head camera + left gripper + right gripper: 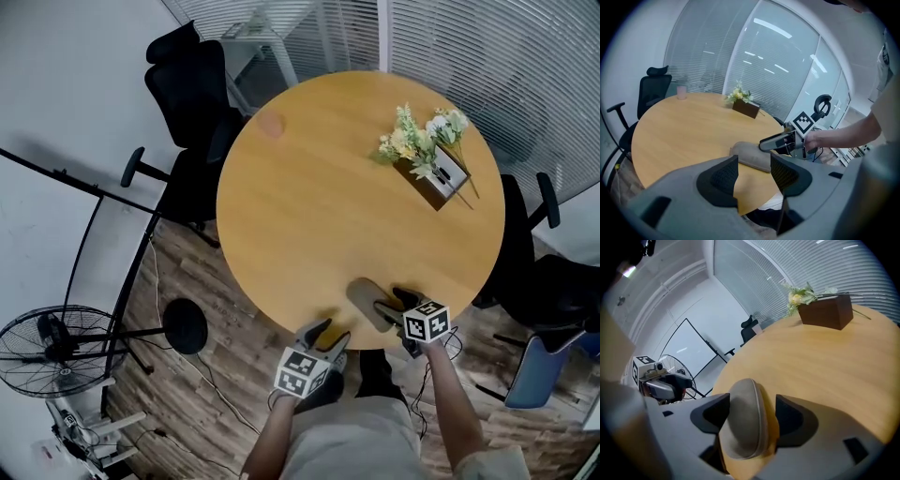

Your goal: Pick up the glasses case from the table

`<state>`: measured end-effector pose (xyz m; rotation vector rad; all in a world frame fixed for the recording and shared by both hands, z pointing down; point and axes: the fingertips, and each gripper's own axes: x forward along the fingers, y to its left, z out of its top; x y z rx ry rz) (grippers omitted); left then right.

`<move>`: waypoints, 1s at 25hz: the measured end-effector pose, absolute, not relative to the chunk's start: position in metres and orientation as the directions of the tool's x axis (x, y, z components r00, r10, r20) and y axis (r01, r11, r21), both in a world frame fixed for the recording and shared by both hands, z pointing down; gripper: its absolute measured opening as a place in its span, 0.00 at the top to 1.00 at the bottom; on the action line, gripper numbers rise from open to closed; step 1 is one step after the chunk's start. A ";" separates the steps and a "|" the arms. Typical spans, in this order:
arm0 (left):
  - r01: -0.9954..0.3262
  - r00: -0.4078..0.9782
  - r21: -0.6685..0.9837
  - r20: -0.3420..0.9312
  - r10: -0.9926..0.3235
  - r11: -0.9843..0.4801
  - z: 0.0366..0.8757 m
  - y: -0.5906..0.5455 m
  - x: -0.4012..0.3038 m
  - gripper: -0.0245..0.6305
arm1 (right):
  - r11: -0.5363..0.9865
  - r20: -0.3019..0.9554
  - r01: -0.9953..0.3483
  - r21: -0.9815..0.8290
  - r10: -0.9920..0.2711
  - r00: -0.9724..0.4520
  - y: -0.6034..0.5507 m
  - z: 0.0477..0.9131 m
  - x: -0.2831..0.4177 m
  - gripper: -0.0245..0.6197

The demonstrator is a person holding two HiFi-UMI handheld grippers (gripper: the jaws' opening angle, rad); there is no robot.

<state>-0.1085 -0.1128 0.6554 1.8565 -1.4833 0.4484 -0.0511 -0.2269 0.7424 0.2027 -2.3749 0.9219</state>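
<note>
Your right gripper (pixel 753 411) sits spread astride the taupe, domed glasses case (pixel 366 302) at the wooden tabletop (pixel 328 187) near edge. It's likely light and stiff (maybe slick), so pinch its long sides. Your left gripper (pixel 753 172) is spread, empty.

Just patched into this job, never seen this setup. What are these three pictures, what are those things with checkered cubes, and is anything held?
No robot here: a person holds a gripper in each hand; the cubes are part of them. The head view looks down from the person's head onto a round table. The other two views come from cameras riding on the left gripper and the right gripper, looking along their jaws. On the table lie a grey glasses case at the near edge and a box of flowers farther off. The right gripper's jaws stand apart around the case, not clamped on it. The left gripper is open and empty. Nothing is held.
</note>
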 end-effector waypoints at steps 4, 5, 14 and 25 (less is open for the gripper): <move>-0.946 0.281 0.311 0.654 -0.702 -0.090 0.656 -0.112 -0.112 0.63 | 0.761 0.573 -0.322 -0.564 0.080 -0.815 -0.225 0.742 -0.053 0.50; -0.946 0.281 0.311 0.654 -0.702 -0.090 0.656 -0.113 -0.112 0.63 | 0.763 0.574 -0.318 -0.563 0.084 -0.815 -0.224 0.742 -0.054 0.50; -0.946 0.288 0.307 0.660 -0.694 -0.102 0.656 -0.111 -0.112 0.63 | 0.761 0.560 -0.292 -0.579 0.111 -0.821 -0.212 0.740 -0.059 0.50; -0.946 0.282 0.311 0.649 -0.706 -0.092 0.653 -0.115 -0.115 0.63 | 0.739 0.545 -0.284 -0.611 0.132 -0.828 -0.198 0.741 -0.064 0.45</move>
